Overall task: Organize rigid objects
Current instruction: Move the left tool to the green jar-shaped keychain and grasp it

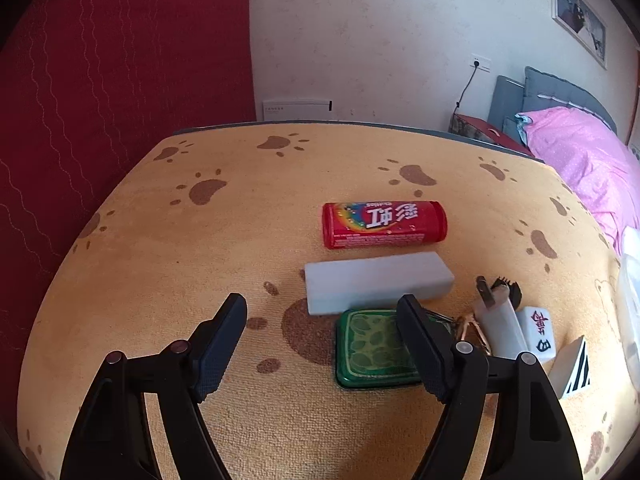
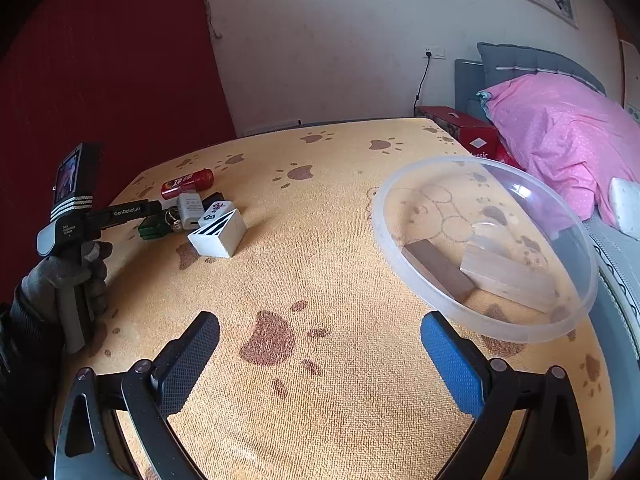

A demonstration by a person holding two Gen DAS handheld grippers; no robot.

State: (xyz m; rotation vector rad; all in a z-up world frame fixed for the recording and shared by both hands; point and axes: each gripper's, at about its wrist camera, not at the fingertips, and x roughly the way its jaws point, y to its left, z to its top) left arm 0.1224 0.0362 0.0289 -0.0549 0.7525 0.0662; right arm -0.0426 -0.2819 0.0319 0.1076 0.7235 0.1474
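While both grippers (image 1: 320, 320) (image 2: 320, 344) gape empty, wooden blocks (image 2: 508, 276) lie in the clear plastic bowl (image 2: 400, 184).

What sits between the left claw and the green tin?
Nothing visible. The left claw hangs open with the green tin right at its right finger, which covers the tin's right edge. The white block lies beyond.

Left wrist view: looks forward-down along left tongs (image 1: 320, 318), close over red candy tube (image 1: 384, 224), white block (image 1: 378, 282), green tin (image 1: 376, 348). Right wrist view: same downward tilt, farther back, clear bowl (image 2: 486, 248) near right. Shared: orange paw-print surface (image 2: 320, 240), object cluster, pink bedding.
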